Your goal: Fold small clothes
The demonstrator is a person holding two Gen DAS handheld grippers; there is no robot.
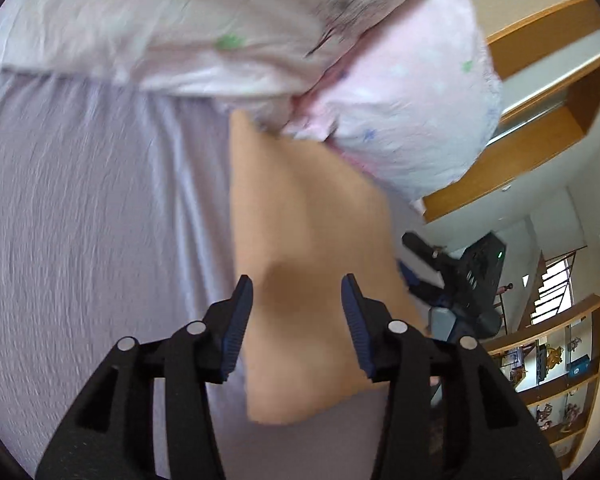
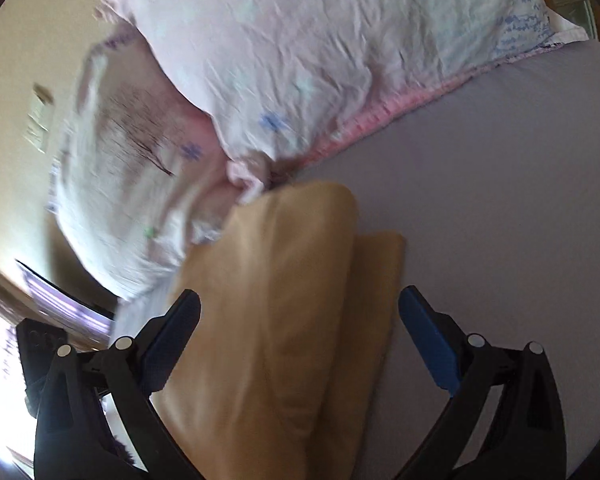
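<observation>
Both grippers, left [image 1: 297, 320] & right [image 2: 300, 344]: jaws wide, holding nothing. Tan cloth [image 2: 284, 300] on bed [image 2: 500, 200] looks soft, light, limp; pinch at corners.

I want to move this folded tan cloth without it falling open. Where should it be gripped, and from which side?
Probably grip the tan cloth on its rounded folded edge, where the layers wrap together, rather than the thinner loose layer alongside. Come in low along the bed sheet with the right gripper, whose jaws already stand open around it.
</observation>
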